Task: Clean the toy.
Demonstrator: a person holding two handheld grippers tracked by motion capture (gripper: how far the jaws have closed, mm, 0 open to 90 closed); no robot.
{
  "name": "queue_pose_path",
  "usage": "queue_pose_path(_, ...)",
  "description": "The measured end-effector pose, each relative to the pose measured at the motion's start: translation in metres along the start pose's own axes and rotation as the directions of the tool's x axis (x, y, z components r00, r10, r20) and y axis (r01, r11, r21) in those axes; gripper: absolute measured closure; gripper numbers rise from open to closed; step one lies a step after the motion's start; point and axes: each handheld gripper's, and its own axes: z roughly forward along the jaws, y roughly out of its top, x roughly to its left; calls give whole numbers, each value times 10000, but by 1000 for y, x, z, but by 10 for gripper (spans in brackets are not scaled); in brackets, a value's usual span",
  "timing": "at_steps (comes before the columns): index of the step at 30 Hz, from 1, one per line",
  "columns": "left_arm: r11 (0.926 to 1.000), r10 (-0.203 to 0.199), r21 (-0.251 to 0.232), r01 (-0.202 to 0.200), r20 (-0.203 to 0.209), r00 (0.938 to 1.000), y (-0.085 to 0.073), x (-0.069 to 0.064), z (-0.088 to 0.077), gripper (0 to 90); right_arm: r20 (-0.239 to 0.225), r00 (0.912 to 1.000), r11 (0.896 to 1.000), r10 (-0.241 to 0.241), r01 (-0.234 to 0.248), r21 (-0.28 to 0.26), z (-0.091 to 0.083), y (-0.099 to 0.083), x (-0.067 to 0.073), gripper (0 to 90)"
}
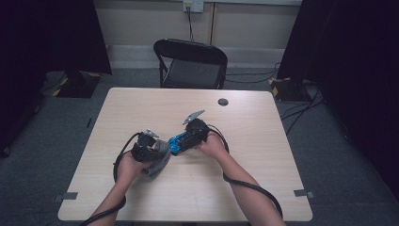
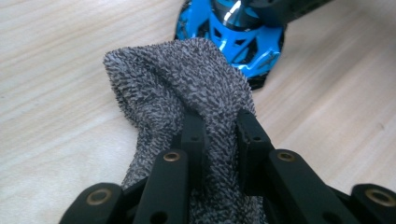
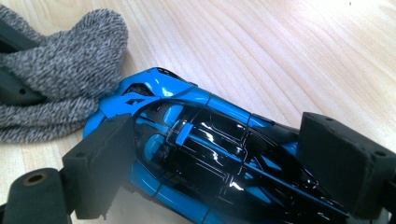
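Your left gripper [image 2: 219, 135] pinches the grey sock [image 2: 187, 84]; your right gripper [image 3: 229, 154] clamps the blue car [image 3: 201, 149], its nose touching the sock

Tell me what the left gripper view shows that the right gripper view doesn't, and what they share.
Left gripper view alone: the left gripper with its black jaws pinching a fold of the grey sock, and the round end of the blue toy car just beyond the sock.

Right gripper view alone: the right gripper with its padded jaws on either side of the car, plus the car's glossy black top and canopy.

Both share: the sock, the blue and black car next to it, and the pale wooden table beneath them.
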Motion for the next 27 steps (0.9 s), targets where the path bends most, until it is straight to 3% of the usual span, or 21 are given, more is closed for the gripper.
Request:
queue_pose_path(8, 10000, -36, 28, 35, 206, 9998, -1, -3, 0, 761, 9, 10000, 10000, -13, 13, -64, 0, -1, 0, 112)
queue_pose_path(23, 9997, 221, 37, -221, 120, 9997, 0, -16, 4, 756, 18, 10000, 9998, 45, -45, -178, 0, -2, 1, 112)
queue_pose_path(27, 9994, 327, 75, -330, 303, 9990, 0, -20, 5, 756, 36, 10000, 9998, 55, -54, -192, 0, -2, 1, 113)
